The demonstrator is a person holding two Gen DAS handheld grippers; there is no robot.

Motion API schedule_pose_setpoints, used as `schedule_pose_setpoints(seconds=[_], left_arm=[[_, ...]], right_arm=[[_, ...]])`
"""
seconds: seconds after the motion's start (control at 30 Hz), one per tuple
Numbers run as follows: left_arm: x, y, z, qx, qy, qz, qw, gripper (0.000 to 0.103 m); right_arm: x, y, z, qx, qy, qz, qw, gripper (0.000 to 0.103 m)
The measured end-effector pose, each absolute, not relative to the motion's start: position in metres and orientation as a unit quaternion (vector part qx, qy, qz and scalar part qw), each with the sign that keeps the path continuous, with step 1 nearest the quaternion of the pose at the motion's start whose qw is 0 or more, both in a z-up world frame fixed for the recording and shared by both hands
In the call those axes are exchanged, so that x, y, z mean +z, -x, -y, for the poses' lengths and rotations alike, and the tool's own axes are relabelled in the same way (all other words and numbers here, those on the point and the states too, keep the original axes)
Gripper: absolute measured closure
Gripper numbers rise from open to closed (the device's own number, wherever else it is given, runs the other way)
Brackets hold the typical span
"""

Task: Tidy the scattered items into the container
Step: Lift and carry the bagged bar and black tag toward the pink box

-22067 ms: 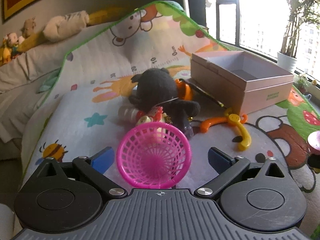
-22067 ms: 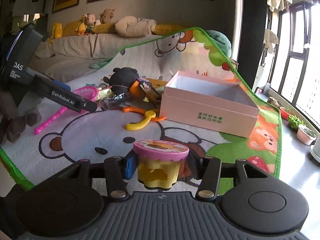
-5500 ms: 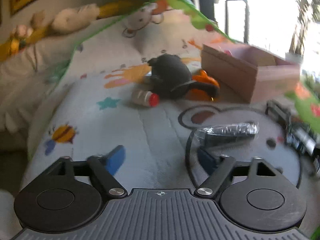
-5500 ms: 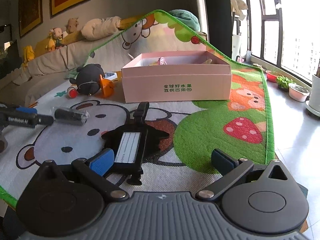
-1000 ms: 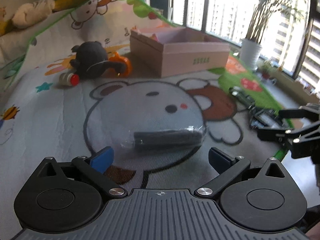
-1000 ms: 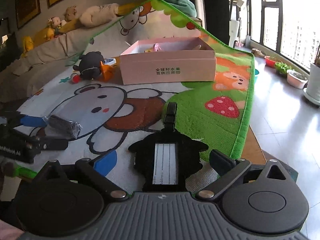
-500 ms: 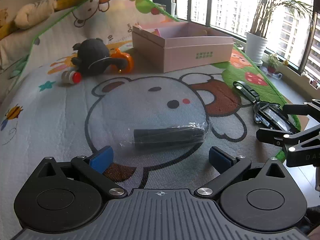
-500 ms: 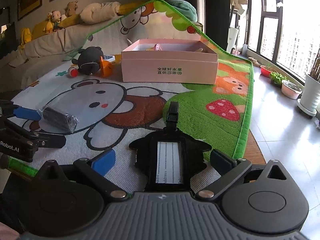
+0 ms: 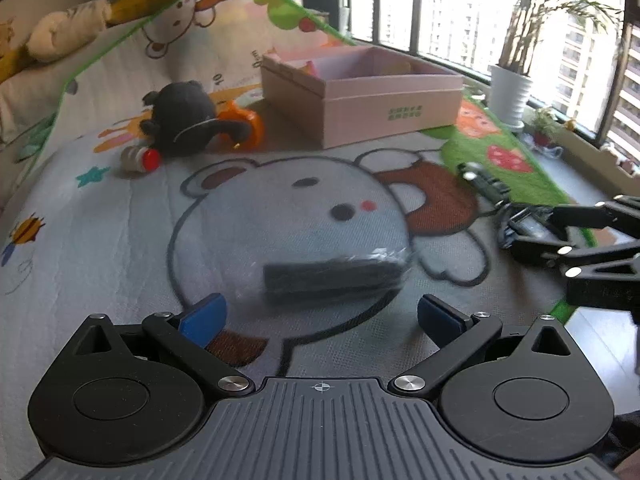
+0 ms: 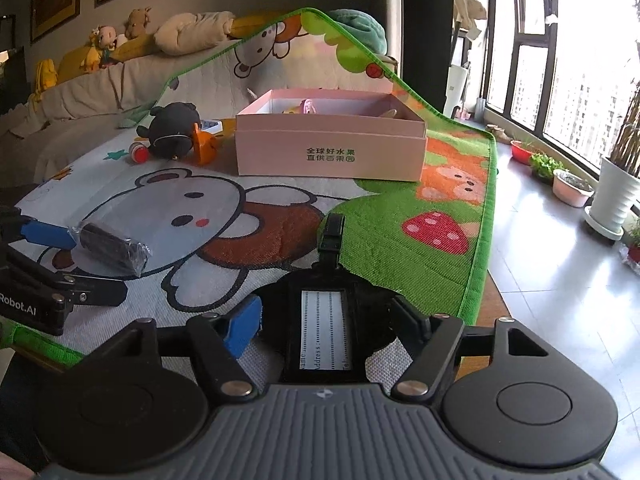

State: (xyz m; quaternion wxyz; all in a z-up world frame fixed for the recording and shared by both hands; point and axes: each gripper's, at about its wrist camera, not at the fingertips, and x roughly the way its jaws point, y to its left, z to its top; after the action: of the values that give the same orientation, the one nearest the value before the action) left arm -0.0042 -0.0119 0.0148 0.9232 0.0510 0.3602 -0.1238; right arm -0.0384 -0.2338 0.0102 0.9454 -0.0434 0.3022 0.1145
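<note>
My right tongs (image 10: 324,326) are closing around the black luggage tag (image 10: 325,320) flat on the play mat (image 10: 400,248), pads not quite pressing yet. Left tongs (image 9: 320,314) wide open, the plastic-wrapped black roll (image 9: 334,278) just ahead. Pink box (image 10: 330,156) sits farther back.

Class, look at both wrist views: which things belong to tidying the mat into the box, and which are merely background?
Job:
pink box
luggage tag
wrapped black roll
black plush toy
small red-capped bottle
orange toy

Background:
sofa plush toys
potted plants
</note>
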Motion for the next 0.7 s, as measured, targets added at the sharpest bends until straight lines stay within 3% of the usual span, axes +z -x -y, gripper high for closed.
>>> schedule_pose_setpoints(seconds=[0.4, 0.5, 0.7], left_arm=[[0.011, -0.008, 0.027, -0.12, -0.066, -0.346, 0.928, 0.001], [0.011, -0.006, 0.027, -0.127, -0.077, -0.337, 0.93, 0.011], [0.019, -0.009, 0.032, -0.152, -0.094, -0.319, 0.931, 0.012]], right_arm=[[0.012, 0.039, 0.235, 0.113, 0.044, -0.297, 0.947, 0.032], [0.014, 0.039, 0.237, 0.115, 0.041, -0.292, 0.948, 0.032], [0.026, 0.031, 0.242, 0.127, 0.028, -0.283, 0.95, 0.032]])
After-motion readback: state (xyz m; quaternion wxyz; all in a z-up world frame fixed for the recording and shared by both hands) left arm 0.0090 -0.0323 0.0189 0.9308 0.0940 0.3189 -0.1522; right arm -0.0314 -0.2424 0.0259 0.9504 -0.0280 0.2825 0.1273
